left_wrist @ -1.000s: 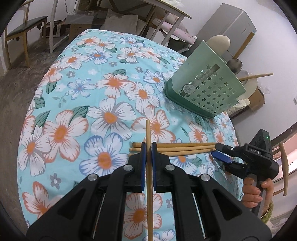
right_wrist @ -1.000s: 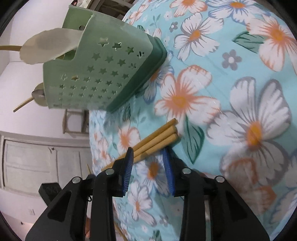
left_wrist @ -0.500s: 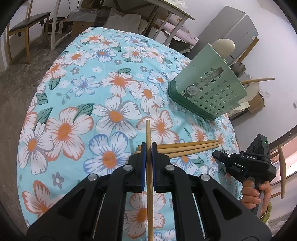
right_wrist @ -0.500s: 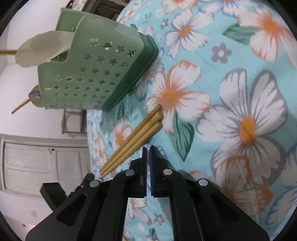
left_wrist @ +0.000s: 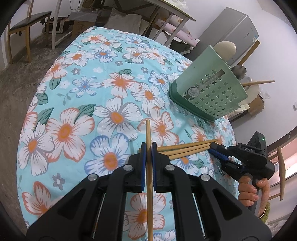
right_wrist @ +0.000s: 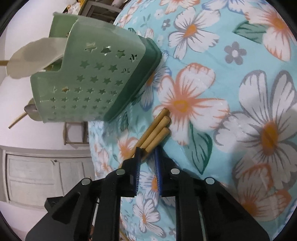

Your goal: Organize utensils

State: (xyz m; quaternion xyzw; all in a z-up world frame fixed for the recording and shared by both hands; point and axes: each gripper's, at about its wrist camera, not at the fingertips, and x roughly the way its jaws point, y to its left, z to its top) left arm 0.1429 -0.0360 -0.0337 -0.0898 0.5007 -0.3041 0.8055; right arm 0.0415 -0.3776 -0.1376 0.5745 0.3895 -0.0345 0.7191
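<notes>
The left gripper (left_wrist: pixel 147 150) fingers clamp one chopstick (left_wrist: pixel 148 133). The right gripper (right_wrist: pixel 146 155) fingers, narrow and opening, straddle three chopsticks (right_wrist: pixel 157 126) lying on the surface (right_wrist: pixel 213 55). Gathering is under way; next, grip one and carry it to the green holder (right_wrist: pixel 89 81).

Background stuff: floral tablecloth (left_wrist: pixel 78 103), turquoise with big white and orange flowers, fills the middle of both views. Upper left of the left wrist view there's a wooden chair (left_wrist: pixel 27 24) on a grey floor, plus a cardboard box (left_wrist: pixel 79 27) under a white-legged table (left_wrist: pixel 167 14). Grey fridge (left_wrist: pixel 232 31) upper right. White panelled cabinet (right_wrist: pixel 37 174) lower left of the right wrist view.
</notes>
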